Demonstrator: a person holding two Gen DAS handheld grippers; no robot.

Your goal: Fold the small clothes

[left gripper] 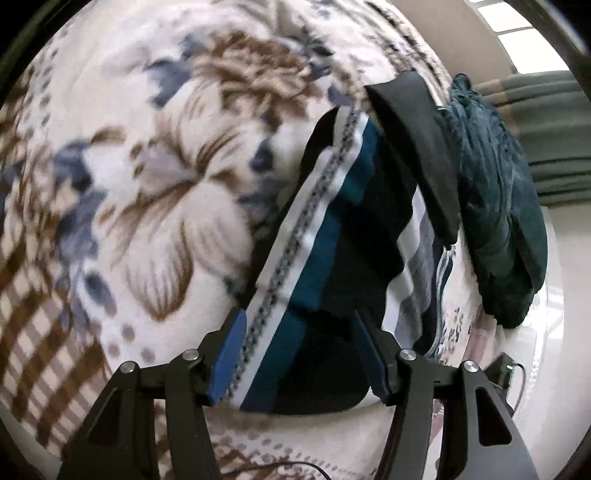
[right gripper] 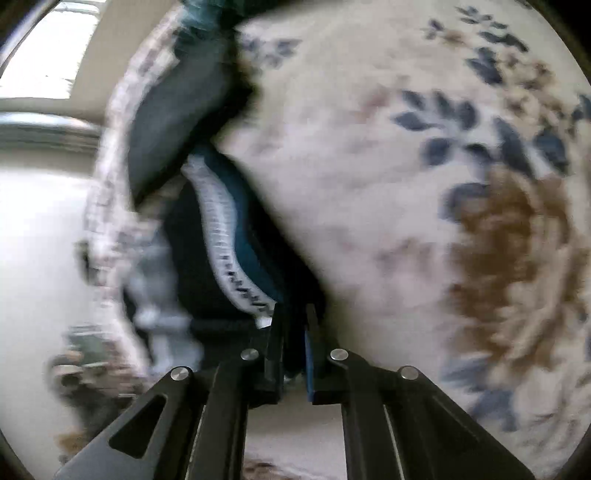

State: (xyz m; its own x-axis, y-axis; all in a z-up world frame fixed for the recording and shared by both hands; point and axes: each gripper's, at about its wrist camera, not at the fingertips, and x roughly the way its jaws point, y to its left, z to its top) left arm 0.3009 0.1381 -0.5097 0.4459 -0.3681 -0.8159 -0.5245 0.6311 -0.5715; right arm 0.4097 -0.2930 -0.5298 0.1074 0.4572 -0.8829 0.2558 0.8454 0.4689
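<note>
A small garment (left gripper: 325, 229) in navy and teal with a white patterned band lies on a floral blanket (left gripper: 147, 166). In the left wrist view it runs between the two blue-padded fingers of my left gripper (left gripper: 299, 325), whose jaws stand wide apart around it. In the right wrist view my right gripper (right gripper: 293, 314) is shut on an edge of the same garment (right gripper: 236, 229), near the white band. The right view is blurred.
A black cloth (left gripper: 417, 147) and a dark teal fleece garment (left gripper: 495, 206) lie beyond the held garment near the blanket's edge. A white floor (left gripper: 561, 295) and a window (left gripper: 517, 26) show past the edge. A cable (left gripper: 513, 376) lies at the right.
</note>
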